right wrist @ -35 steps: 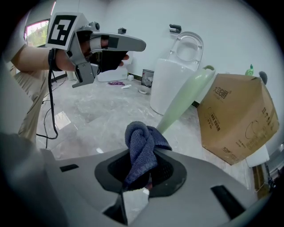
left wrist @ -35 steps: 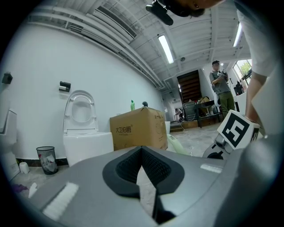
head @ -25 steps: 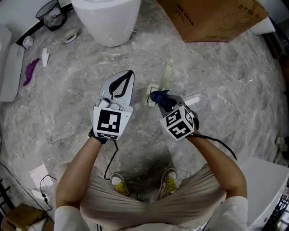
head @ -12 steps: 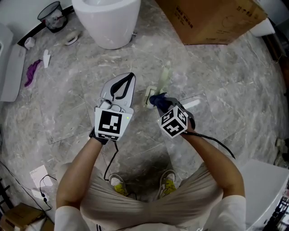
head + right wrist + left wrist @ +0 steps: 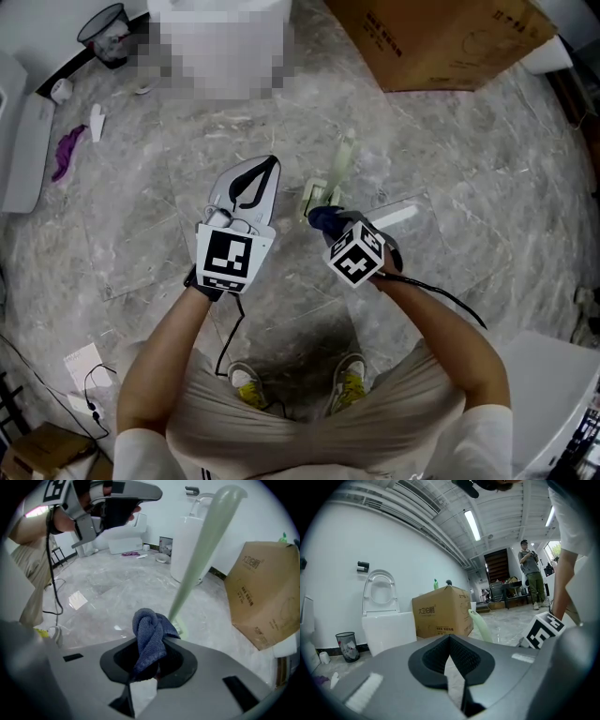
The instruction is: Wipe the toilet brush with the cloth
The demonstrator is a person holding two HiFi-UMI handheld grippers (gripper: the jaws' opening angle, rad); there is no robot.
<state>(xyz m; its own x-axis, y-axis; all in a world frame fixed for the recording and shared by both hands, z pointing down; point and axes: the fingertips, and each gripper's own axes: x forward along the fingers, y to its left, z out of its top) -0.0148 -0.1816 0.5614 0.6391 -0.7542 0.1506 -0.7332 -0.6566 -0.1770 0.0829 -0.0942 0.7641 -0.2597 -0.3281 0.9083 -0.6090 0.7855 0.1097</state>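
In the head view we saw the right gripper (image 5: 330,223) just right of the frame's centre, its jaws clamped on a bunched dark blue cloth (image 5: 323,217). The right gripper view confirmed it: the cloth (image 5: 150,637) stood up out of the closed pads, folded over on itself, low in the middle of the frame.

The toilet brush (image 5: 343,159) stood on the grey marble floor (image 5: 141,216) just above the cloth in the head view, its pale green handle tilted toward the top of the frame. In the right gripper view the handle (image 5: 201,550) ran from behind the cloth up to the upper right. We could not tell whether cloth and handle touched.

We found the left gripper (image 5: 262,169) left of centre in the head view, apart from the brush. In its own view the left gripper's (image 5: 450,639) jaw tips met with nothing between them.

A cardboard box (image 5: 441,37) filled the upper right of the head view, and a black wastebasket (image 5: 108,33) sat at the upper left. A white toilet (image 5: 386,620) showed at the left of the left gripper view.
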